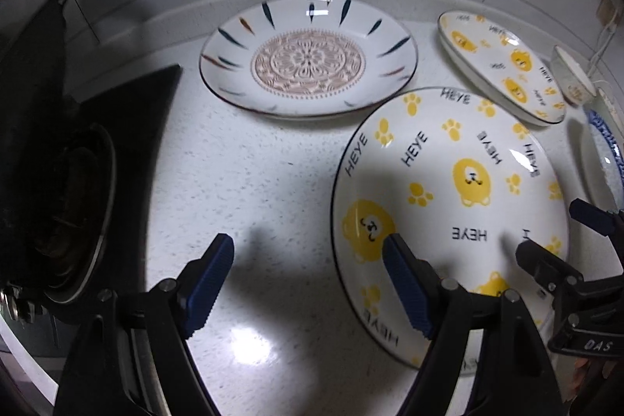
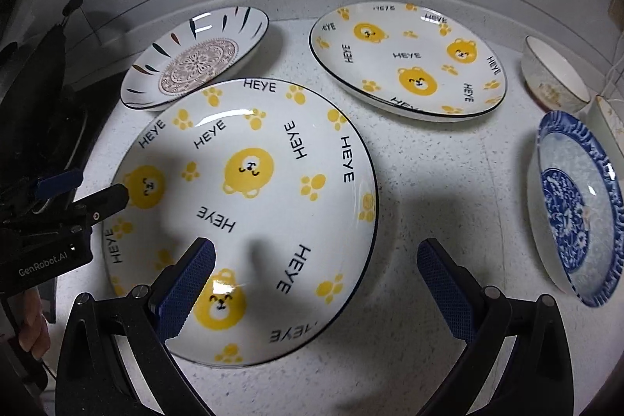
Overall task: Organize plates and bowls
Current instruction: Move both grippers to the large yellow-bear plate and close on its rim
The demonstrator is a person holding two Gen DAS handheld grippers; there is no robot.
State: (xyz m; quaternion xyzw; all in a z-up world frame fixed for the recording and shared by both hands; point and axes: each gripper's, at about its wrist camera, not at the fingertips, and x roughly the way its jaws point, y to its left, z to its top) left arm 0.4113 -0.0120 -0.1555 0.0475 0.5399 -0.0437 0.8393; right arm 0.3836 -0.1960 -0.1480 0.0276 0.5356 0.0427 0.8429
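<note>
A large yellow-bear "HEYE" plate [image 1: 448, 190] [image 2: 249, 205] lies on the white counter, nearest both grippers. A second bear plate [image 1: 503, 65] [image 2: 409, 61] lies behind it to the right. A mandala plate with dark strokes [image 1: 308, 61] [image 2: 195, 61] lies at the back left. A blue patterned plate [image 2: 577, 209] and a white bowl [image 2: 553, 77] are at the right. My left gripper [image 1: 308, 283] is open, its right finger over the near plate's left rim. My right gripper [image 2: 316, 291] is open, straddling that plate's right rim. Both are empty.
A black stove top with a burner [image 1: 78, 213] and a dark pan with a handle [image 1: 43, 38] are at the left. The tiled wall runs along the back. A second bowl's rim [image 2: 608, 127] shows at the far right, near a white cable.
</note>
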